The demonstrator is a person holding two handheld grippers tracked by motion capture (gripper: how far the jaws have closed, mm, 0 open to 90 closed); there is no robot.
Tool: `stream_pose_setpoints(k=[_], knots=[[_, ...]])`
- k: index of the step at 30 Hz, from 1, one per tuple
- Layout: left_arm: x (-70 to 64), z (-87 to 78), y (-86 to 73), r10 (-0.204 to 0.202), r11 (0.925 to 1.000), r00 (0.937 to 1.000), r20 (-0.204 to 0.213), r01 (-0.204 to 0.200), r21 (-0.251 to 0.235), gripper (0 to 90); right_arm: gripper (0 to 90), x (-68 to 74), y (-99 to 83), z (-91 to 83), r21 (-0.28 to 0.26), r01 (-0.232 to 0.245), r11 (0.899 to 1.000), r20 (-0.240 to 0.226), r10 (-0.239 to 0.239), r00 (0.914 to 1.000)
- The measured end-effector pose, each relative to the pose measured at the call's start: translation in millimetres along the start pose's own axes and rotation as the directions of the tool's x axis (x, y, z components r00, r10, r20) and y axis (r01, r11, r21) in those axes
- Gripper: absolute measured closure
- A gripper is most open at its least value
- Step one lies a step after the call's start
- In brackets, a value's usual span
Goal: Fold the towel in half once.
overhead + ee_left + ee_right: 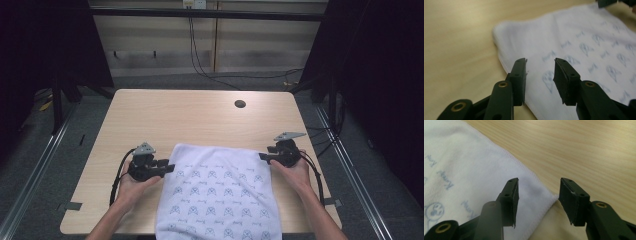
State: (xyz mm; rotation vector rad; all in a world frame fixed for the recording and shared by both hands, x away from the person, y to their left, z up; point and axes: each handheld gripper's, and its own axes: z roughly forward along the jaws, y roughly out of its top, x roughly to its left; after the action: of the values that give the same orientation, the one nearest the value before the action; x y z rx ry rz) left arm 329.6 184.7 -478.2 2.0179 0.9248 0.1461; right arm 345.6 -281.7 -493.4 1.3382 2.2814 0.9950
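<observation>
A white towel [217, 192] printed with small blue figures lies flat on the near half of a light wooden table [200, 117], at about 6 o'clock from the table's centre. Its long axis runs from the near edge toward the far side, and its near end hangs over the table's front edge. Its far edge lies square across the table, with both far corners toward 12 o'clock. The left gripper [167, 168], held in the person's left hand [131, 186], sits at 9 o'clock of the towel's far left corner, tips pointing toward 3 o'clock. In the left gripper view its jaws stand moderately apart and empty above the towel's [579, 47] left margin, the stacked folded edges showing just beside the left jaw. The right gripper [265, 157], held in the right hand [295, 172], sits at 3 o'clock of the far right corner, tips pointing toward 9 o'clock. In the right gripper view its jaws stand wide and empty, the hemmed corner of the towel [474, 182] lying between and below them, not clamped. A round hole [240, 104] marks the table at 1 o'clock.
</observation>
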Motion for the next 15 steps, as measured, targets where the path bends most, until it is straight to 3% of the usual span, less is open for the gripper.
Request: stream_pose_setpoints(k=[7,8,9,11,12,13,15], knots=[[22.1,16.6,16.5,-0.039,0.9992,0.9965,-0.074,0.039,-0.008,55.2,50.9,-3.7,3.7,14.9,0.036,0.004,0.999,0.027,-0.005,0.9996],[25.0,24.6,19.5,-0.046,0.9989,0.9963,-0.072,0.046,0.004,55.1,57.2,-2.6,2.5,14.0,0.033,-0.002,0.999,0.021,0.001,0.9998],[24.9,28.9,21.3,-0.025,0.9994,0.9954,-0.092,0.027,0.02,54.6,61.6,-1.4,2.4,13.8,0.032,0.002,0.999,0.017,-0.002,0.9999],[27.8,35.7,24.9,-0.009,0.9994,0.9957,-0.092,0.012,0.034,53.6,70.0,2.2,2.3,13.5,0.032,0.012,0.999,0.005,-0.012,0.9999],[27.8,35.7,24.9,-0.009,0.9994,0.9957,-0.092,0.012,0.034,52.3,70.0,2.2,2.3,13.5,0.032,0.012,0.999,0.005,-0.012,0.9999],[29.7,39.5,26.9,-0.012,0.9995,0.9958,-0.091,0.015,0.028,51.0,77.8,4.3,1.8,13.3,0.03,0.015,0.999,-0.01,-0.014,0.9998],[36.6,47.1,30.9,-0.023,0.999,0.9956,-0.091,0.026,0.036,50.9,82.8,3.8,1.0,13.5,0.023,0.013,1.0,-0.027,-0.012,0.9996]])
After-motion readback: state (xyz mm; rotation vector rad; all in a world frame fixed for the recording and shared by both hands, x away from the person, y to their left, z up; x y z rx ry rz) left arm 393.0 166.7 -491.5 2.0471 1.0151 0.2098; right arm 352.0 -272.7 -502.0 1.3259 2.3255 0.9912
